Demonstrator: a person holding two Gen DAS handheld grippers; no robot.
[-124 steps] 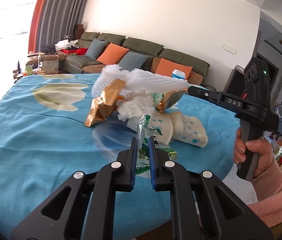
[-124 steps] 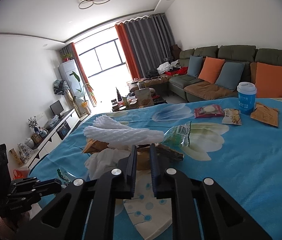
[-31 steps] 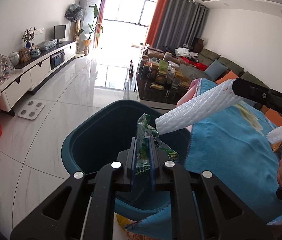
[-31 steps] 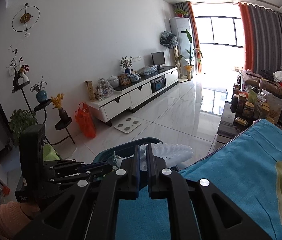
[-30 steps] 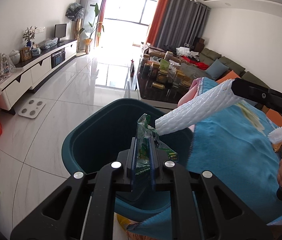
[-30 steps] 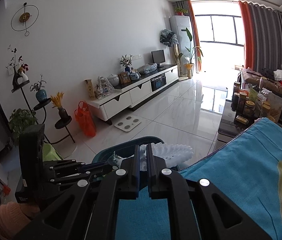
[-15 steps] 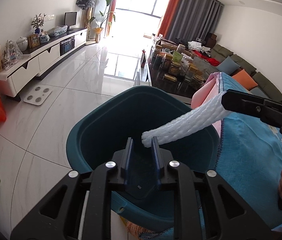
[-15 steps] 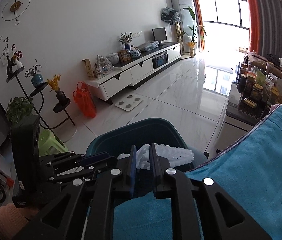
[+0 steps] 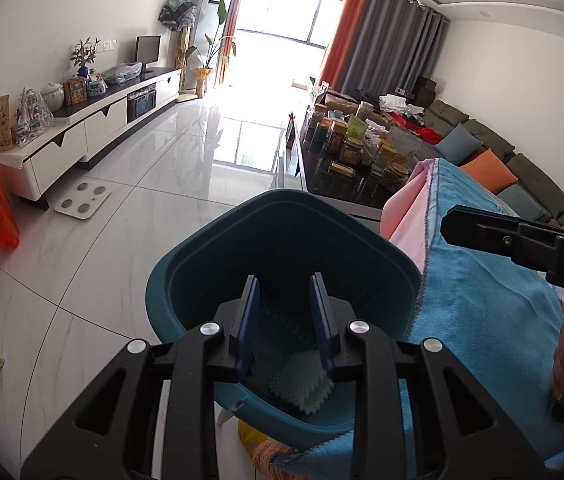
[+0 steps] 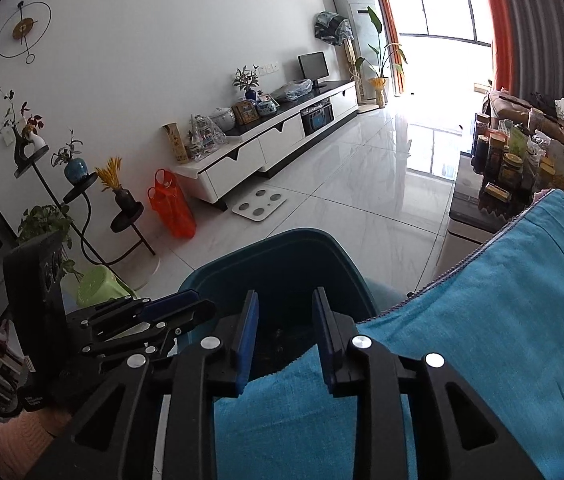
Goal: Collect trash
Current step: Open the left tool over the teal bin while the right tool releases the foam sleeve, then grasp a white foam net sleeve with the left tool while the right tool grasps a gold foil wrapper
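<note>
Both hand-held grippers hang over the deep teal plastic bin (image 9: pixel 282 240) that stands on the white tiled floor (image 9: pixel 94 248), hard against the edge of the bench draped in a blue cloth (image 9: pixel 481 304). The left hand-held gripper (image 9: pixel 283 320) is opening, its blue pads apart with nothing between them. A piece of white foam netting (image 9: pixel 297 386) lies inside the bin near its close wall, below that gripper. The right hand-held gripper (image 10: pixel 283 334) is likewise opening and empty, poised above the bench edge and the bin's rim.
</note>
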